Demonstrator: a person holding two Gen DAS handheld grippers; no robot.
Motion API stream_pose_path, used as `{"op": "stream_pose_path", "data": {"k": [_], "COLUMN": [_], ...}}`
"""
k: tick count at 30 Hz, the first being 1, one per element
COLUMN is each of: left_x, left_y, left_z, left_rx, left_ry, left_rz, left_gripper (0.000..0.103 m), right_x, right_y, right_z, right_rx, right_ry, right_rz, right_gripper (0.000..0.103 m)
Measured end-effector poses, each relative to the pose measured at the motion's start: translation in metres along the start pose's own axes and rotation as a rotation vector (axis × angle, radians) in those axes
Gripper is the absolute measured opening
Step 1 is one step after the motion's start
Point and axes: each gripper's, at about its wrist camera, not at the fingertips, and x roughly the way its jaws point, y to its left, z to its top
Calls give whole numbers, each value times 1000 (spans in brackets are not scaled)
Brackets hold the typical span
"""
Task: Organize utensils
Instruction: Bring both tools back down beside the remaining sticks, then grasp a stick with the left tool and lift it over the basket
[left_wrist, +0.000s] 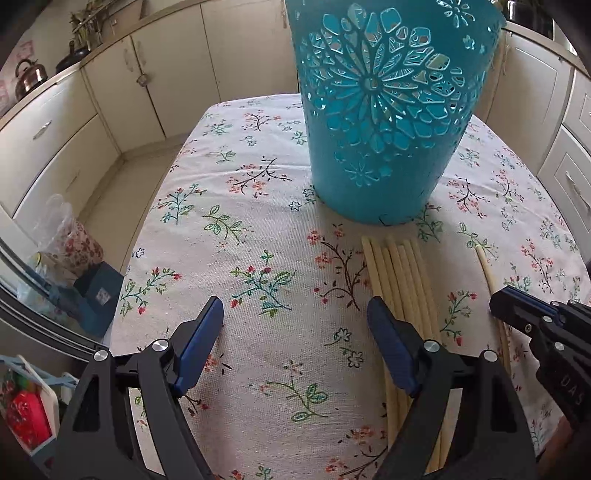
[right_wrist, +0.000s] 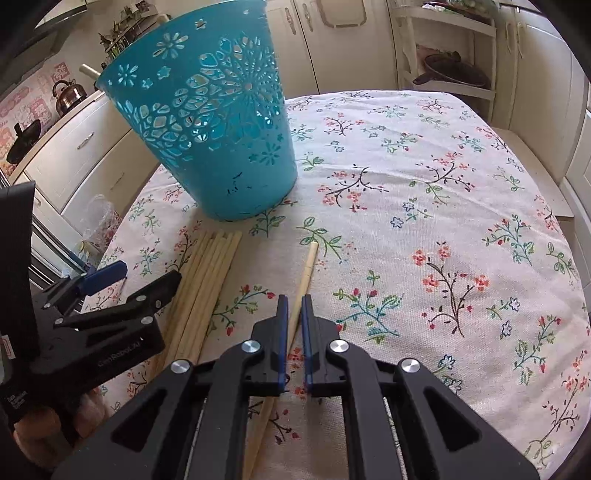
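The right hand-held gripper (right_wrist: 294, 314) stood nearly closed around a lone chopstick (right_wrist: 307, 266) lying on the tabletop (right_wrist: 443, 184) near the teal basket (right_wrist: 210, 140), the left hand-held gripper (left_wrist: 295, 332) wide open and empty, and an off-centre pinch could roll it free.

Each black plastic hand-held gripper, left (left_wrist: 295, 314) and right (right_wrist: 294, 306), has blue-padded fingers (left_wrist: 391, 343) and round silver screws (right_wrist: 251, 346) at its pivots. White lettering marks the bodies
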Motion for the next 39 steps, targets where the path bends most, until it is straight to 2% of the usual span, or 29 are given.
{"op": "stream_pose_path", "data": {"k": [4,8,13,21,33,36,39], "left_x": [-1,-8,-9,-12,7,8,9], "left_y": [-6,-5,-15,-5,-1,-4,-10], "left_z": [3,5,4,5,8,14,20], "left_rx": [12,-24,15,-31,-20,-15,2], "left_ry": [7,0,7,-1,38,46,53], "left_rz": [22,-2,-7,-31,-20,-31,-60], "left_gripper": [76,76,76,76,75,65,38], "right_x": [0,0,0,0,2,3,3], "right_y": [-2,-4,-4,-7,-6,-6,-3], "right_z": [0,0,0,0,2,3,4], "right_rx": [9,20,21,29,25,17,16], "right_ry": [2,2,1,-4,-17,-24,-28], "right_rz": [7,15,16,23,19,13,25], "right_gripper": [8,8,8,8,8,9,17]}}
